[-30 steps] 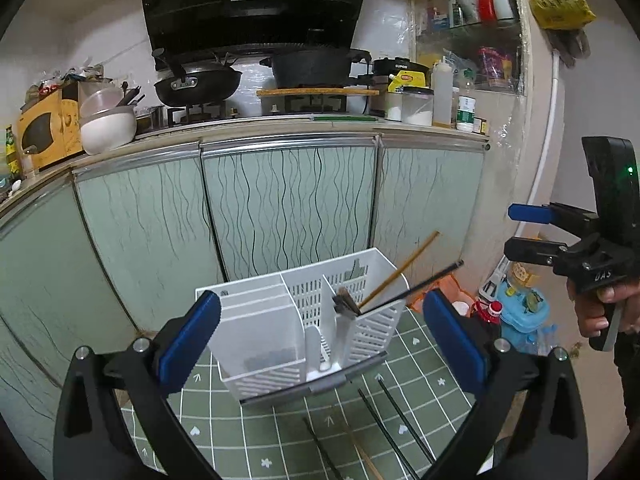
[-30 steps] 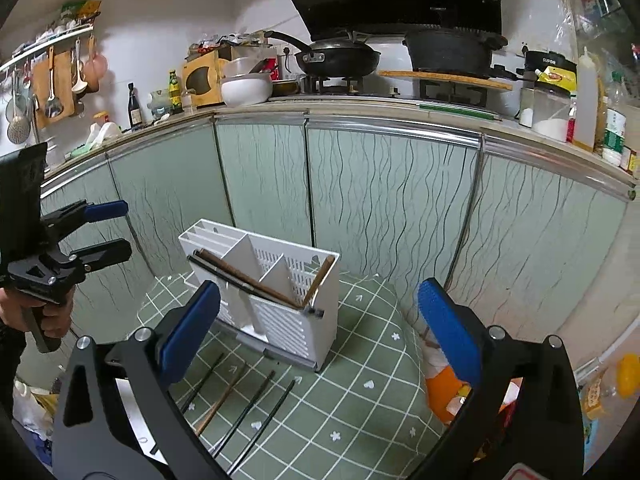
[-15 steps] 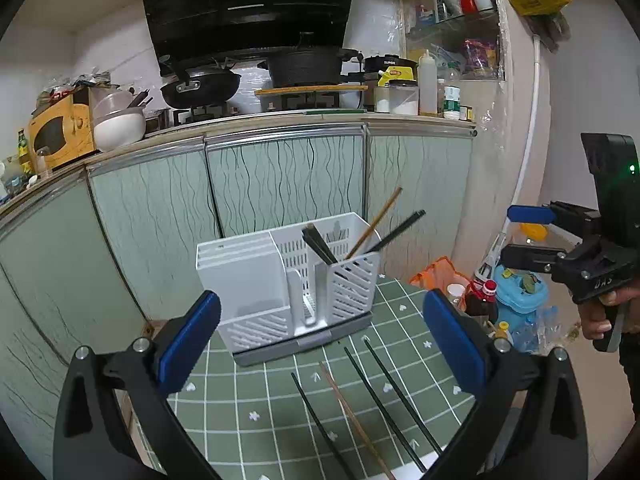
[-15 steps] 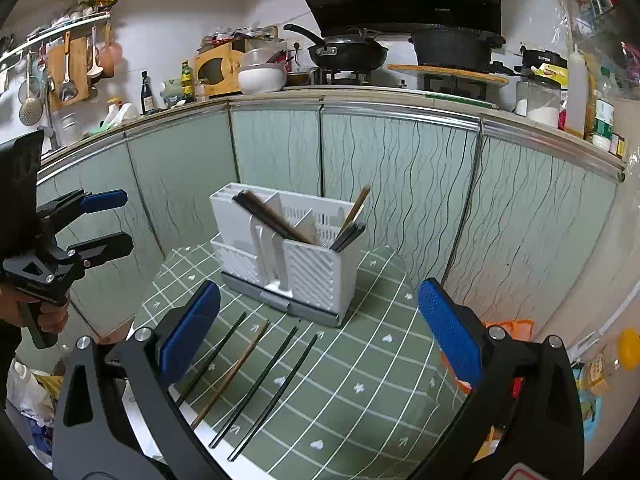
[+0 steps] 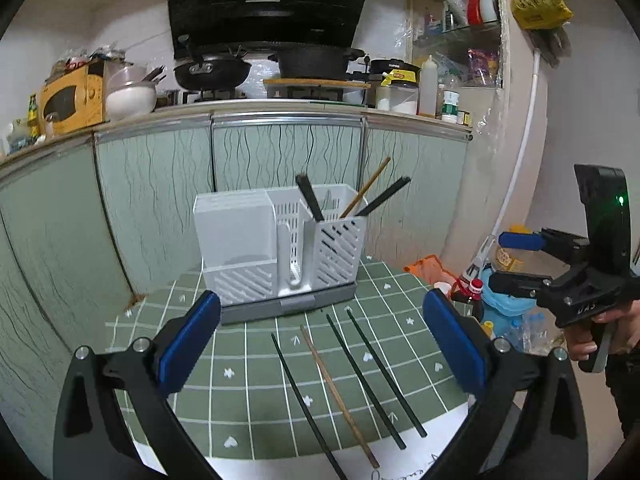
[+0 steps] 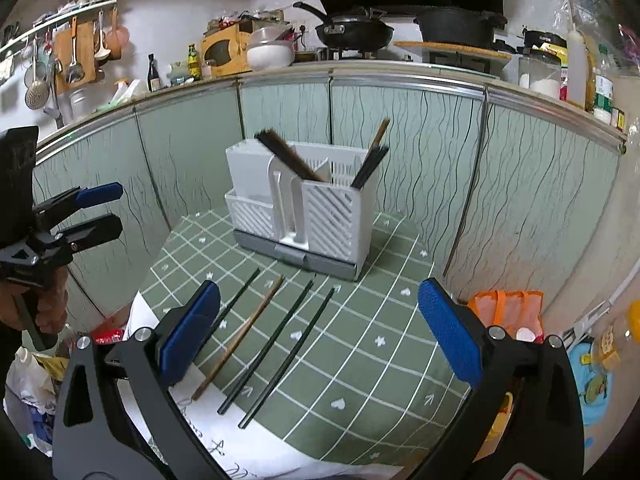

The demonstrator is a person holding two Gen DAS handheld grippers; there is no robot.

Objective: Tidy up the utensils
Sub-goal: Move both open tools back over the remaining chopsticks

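Note:
A white utensil holder [image 5: 280,248] [image 6: 304,216] on a grey base stands at the back of a green checked mat [image 5: 248,360] [image 6: 380,320]. Dark chopsticks [image 5: 310,200] and a wooden chopstick [image 5: 366,188] lean out of its compartments. In front of it, three dark chopsticks [image 6: 268,344] and one wooden chopstick [image 6: 240,336] [image 5: 338,396] lie side by side on the mat. My left gripper [image 5: 321,308] hovers open over them, holding nothing. My right gripper [image 6: 319,292] is also open and empty above the mat. Each gripper shows in the other's view, off to the side and held by a hand.
Green cabinet doors [image 5: 152,208] close off the space right behind the mat, below a counter with a wok [image 5: 212,70] and a pot. An orange bag [image 6: 506,308] and bottles [image 5: 472,292] sit low on the right. White paper [image 6: 240,452] covers the mat's near edge.
Both grippers have drawn back from the holder and dropped lower, so it looks more level and farther off. More of the loose chopsticks on the mat now show. Both stay open.

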